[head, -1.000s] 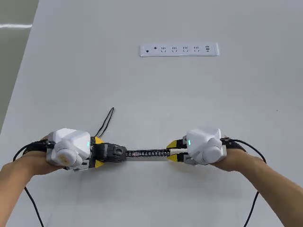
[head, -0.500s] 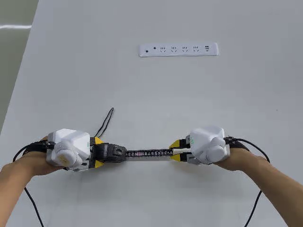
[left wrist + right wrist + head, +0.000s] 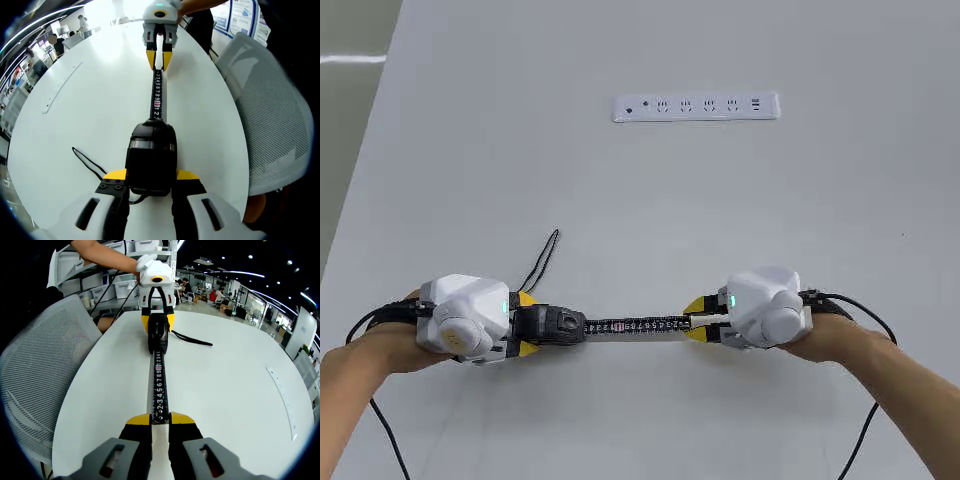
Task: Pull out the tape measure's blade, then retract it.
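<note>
My left claw (image 3: pixel 527 323) is clamped on the black plastic tape measure case (image 3: pixel 555 324), close to the near edge of the white surface (image 3: pixel 620 200) and left of its middle. I cannot tell whether the case rests on the surface or hangs just above it. I grip it by its flanks so the case is anchored against the pull and its mouth faces my other claw squarely. The case's thin black wrist cord (image 3: pixel 542 258) lies loose on the surface, trailing toward the far edge and clear of the work.

From the mouth the dark numbered steel blade (image 3: pixel 635 325) runs rightward, parallel to the near edge, straight and flat, numbers up. My right claw (image 3: pixel 697 320) is pinched narrow on the blade's end, in line with the blade so the pull does not twist or kink it.

I judge the drawing-out to be under way, with only a short stretch showing. For the retraction I should walk the end back under grip, because letting go could make it whip into the case. The white power strip (image 3: pixel 696 106) lies well apart, toward the far edge.
</note>
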A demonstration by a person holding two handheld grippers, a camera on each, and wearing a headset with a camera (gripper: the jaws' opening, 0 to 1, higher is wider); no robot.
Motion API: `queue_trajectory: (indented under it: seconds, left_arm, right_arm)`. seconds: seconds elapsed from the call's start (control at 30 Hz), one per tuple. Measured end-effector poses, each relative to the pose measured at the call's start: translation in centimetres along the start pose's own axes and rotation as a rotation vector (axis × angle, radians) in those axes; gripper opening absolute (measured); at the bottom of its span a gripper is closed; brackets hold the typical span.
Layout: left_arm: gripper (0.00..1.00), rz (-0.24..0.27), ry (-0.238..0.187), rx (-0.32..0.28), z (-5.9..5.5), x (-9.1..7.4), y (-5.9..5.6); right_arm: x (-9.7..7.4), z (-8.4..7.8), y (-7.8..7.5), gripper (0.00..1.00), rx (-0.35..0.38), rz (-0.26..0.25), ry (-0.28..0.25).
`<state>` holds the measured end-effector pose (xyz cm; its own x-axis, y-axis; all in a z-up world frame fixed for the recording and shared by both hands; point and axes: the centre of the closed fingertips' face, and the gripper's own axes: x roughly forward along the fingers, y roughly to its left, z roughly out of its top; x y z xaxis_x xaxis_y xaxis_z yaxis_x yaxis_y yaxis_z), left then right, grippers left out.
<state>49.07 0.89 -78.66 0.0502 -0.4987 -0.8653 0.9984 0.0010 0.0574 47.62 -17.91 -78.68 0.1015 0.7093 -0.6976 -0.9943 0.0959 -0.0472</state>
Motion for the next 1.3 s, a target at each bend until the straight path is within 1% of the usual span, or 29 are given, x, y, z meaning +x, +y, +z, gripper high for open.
queue_trajectory:
  seconds: [1.3]
  left_arm:
    - [0.28,0.003,0.003,-0.003,-0.1,0.1,-0.1]
  right_arm:
    - [-1.3,-1.5,-0.1,0.09,0.001,0.003,0.027]
